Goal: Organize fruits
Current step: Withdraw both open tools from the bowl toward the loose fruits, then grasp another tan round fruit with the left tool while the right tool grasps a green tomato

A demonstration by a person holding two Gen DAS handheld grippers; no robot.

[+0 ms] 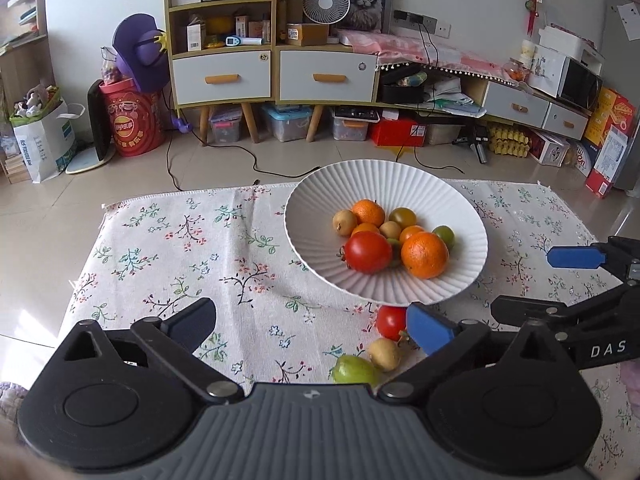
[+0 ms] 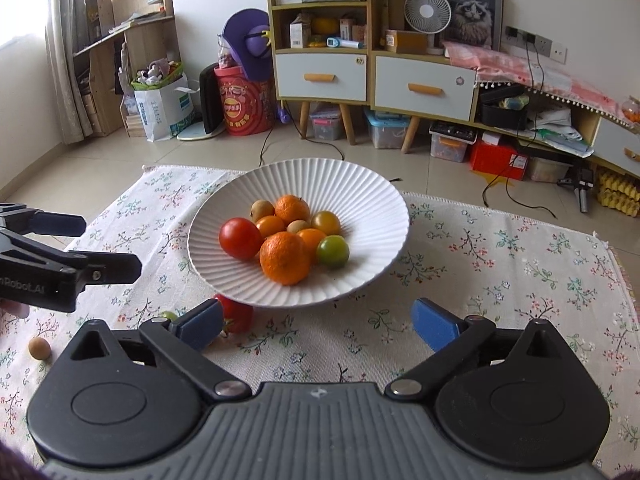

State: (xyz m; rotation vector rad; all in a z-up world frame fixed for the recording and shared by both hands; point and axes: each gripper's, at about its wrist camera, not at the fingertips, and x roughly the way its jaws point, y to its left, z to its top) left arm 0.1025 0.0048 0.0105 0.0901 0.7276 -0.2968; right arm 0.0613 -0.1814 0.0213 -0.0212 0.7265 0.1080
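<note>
left wrist view: the left hand-held gripper (image 1: 310,320) stands wide with nothing between its blue pads. the white ribbed ceramic bowl (image 1: 400,184) on the floral cloth worktop (image 1: 180,248) holds oranges and tomatoes; a red tomato (image 1: 390,322), a small tan fruit (image 1: 384,354) and a green tomato (image 1: 354,370) lie beside it.

right wrist view: the right hand-held gripper (image 2: 318,326) is wide too, empty. only here a second tan round fruit (image 2: 39,348) shows, well apart.

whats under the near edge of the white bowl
A red tomato pokes out from beneath the white bowl rim, resting on the floral cloth. Its far side is hidden by the bowl, as is anything farther under.
</note>
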